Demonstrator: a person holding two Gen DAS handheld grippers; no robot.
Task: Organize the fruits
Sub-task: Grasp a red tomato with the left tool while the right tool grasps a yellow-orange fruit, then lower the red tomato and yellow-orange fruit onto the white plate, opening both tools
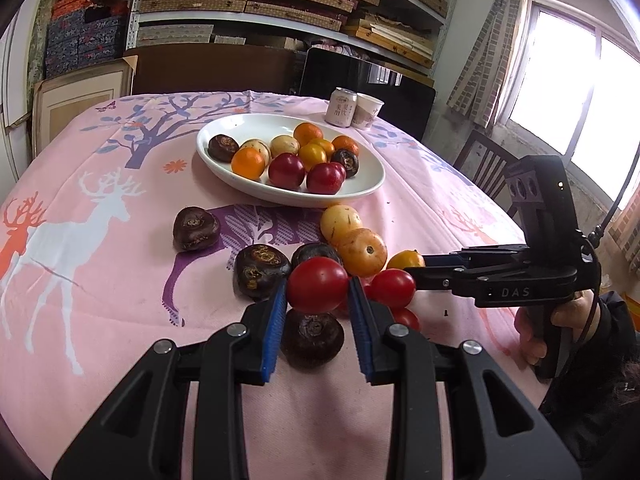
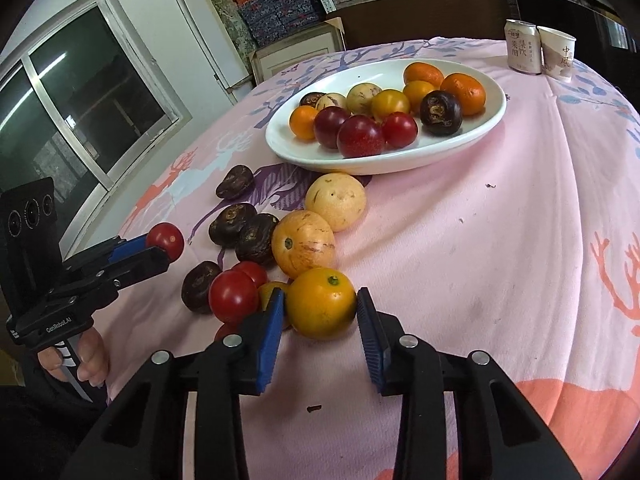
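A white oval plate (image 1: 372, 188) (image 2: 492, 116) holds several red, orange, yellow and dark fruits. More fruits lie loose on the pink cloth in front of it. My left gripper (image 1: 318, 292) is shut on a red tomato (image 1: 317, 285) and holds it above a dark water chestnut (image 1: 314, 340); the tomato also shows in the right wrist view (image 2: 166, 240). My right gripper (image 2: 320, 304) has its blue pads against both sides of an orange-yellow fruit (image 2: 320, 303) resting on the cloth; in the left wrist view its fingers (image 1: 436, 270) reach that fruit (image 1: 404, 260).
A can (image 1: 340, 106) (image 2: 520, 44) and a paper cup (image 1: 367, 110) (image 2: 558, 56) stand behind the plate. Loose dark chestnuts (image 1: 196, 228), pale yellow fruits (image 2: 336, 200) and red tomatoes (image 2: 234, 296) crowd between the grippers. A chair (image 1: 486, 168) stands at the table's right edge.
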